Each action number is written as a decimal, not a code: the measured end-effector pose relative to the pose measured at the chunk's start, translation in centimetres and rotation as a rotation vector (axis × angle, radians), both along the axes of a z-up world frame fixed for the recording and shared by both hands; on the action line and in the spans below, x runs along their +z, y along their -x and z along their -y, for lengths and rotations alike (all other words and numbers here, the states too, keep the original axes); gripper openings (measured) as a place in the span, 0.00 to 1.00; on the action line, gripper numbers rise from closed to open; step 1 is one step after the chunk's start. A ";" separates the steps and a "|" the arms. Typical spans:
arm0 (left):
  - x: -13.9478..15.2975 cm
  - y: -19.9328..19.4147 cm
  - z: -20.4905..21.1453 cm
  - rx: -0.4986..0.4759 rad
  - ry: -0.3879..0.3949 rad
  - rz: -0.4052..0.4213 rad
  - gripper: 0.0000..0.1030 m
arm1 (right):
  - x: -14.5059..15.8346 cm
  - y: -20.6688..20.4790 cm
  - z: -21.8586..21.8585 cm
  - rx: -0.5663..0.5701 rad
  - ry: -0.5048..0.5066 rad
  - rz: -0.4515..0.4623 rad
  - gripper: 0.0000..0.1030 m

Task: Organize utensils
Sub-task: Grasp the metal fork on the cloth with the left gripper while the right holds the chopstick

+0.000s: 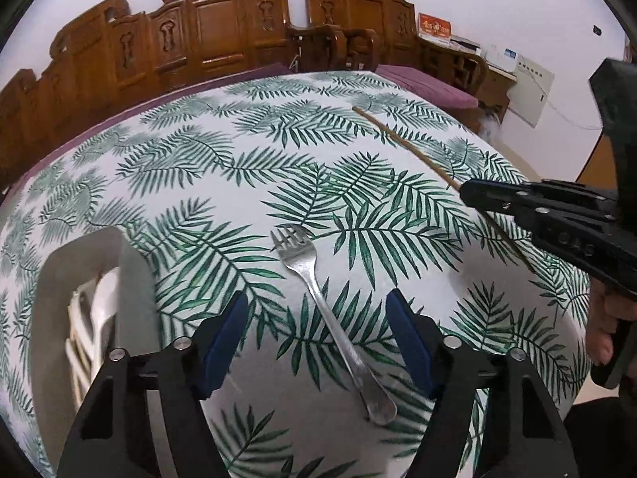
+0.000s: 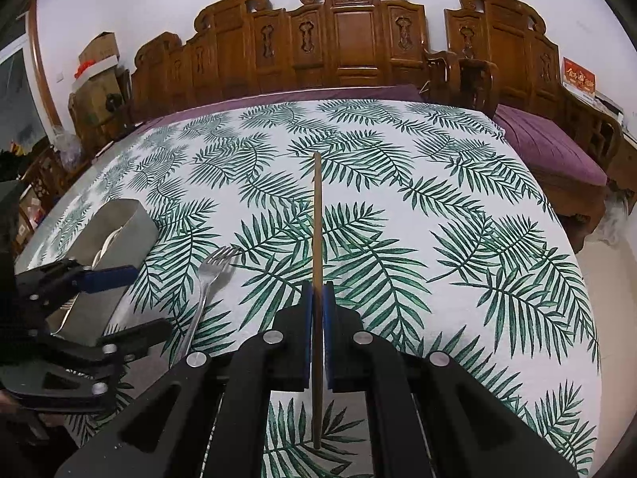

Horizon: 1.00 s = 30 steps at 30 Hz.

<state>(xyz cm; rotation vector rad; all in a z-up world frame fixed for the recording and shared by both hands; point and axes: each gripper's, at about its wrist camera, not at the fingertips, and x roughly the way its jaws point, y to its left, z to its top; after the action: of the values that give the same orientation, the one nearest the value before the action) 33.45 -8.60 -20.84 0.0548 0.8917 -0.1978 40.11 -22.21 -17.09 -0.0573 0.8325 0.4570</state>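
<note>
left gripper [image 1: 316, 314]: jaws spread, straddling the fork handle, pads not touching it.
fork [image 1: 318, 298]: flat on the leaf-print tablecloth [image 1: 239, 167], tines toward 11 o'clock in the left wrist view; handle end a bit blurry.
right gripper [image 2: 317, 298]: pressed tight on the chopstick [image 2: 317, 215], which points to 12 o'clock past the pads.
grey holder [image 1: 79, 263]: at 9 o'clock from the fork, cut off by the left gripper; white stuff inside, too smeared to identify.
hand [image 1: 605, 326]: only a sliver at the edge.
</note>
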 end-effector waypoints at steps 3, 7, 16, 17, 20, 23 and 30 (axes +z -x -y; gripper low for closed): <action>-1.0 -0.8 0.3 -0.002 -0.001 -0.019 0.56 | -0.1 -0.1 0.1 0.001 -0.003 -0.004 0.06; -2.4 -1.5 0.1 0.006 0.011 -0.046 0.45 | -0.4 -0.2 -0.1 0.009 -0.003 -0.018 0.06; -3.5 -2.4 0.2 0.012 0.025 -0.052 0.26 | -1.1 -0.3 -0.4 0.025 0.000 -0.039 0.06; -3.5 -2.3 0.3 0.012 0.023 -0.051 0.22 | -1.1 -0.3 -0.4 0.025 -0.001 -0.042 0.06; -3.6 -2.3 0.4 0.007 0.009 -0.045 0.13 | -1.3 -0.4 -0.5 0.026 0.000 -0.049 0.06; -3.5 -2.1 0.5 0.003 0.000 -0.037 0.13 | -1.5 -0.4 -0.6 0.028 0.005 -0.054 0.06; -3.5 -2.1 0.1 0.004 0.002 -0.036 0.10 | -2.0 -0.4 -1.1 0.036 0.020 -0.063 0.06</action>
<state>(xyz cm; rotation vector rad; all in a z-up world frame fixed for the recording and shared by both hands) 35.56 -8.74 -24.34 0.0472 0.9279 -0.1966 40.53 -21.13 -19.07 -0.0772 0.8988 0.4862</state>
